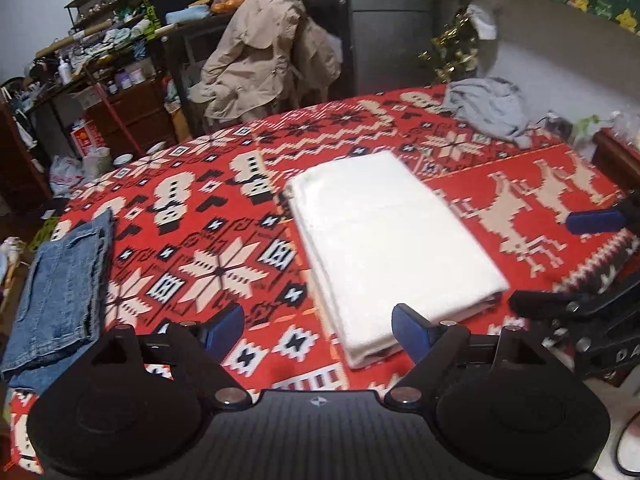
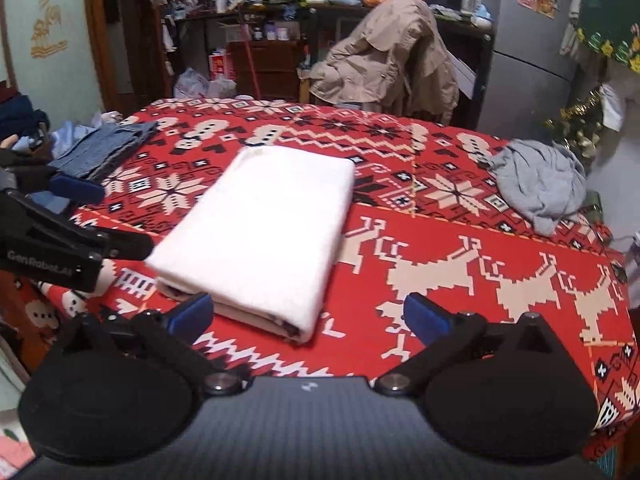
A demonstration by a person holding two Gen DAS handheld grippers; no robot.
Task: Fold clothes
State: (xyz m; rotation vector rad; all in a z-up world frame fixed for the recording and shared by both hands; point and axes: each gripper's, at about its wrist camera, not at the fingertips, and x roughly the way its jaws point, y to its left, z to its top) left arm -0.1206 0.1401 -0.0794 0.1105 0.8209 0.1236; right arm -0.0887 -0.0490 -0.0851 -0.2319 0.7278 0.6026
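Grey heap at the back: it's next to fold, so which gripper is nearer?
Right. The right gripper sits on the grey heap's side of the white fold; the left gripper is beyond it, toward the jeans.

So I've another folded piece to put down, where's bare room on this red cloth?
Free: the patch between the folded jeans and the white folded garment, and the deer-patterned stretch right of the white one, in front of the crumpled grey garment. Crowded: the near edge, where the open left gripper and right gripper flank the white fold.
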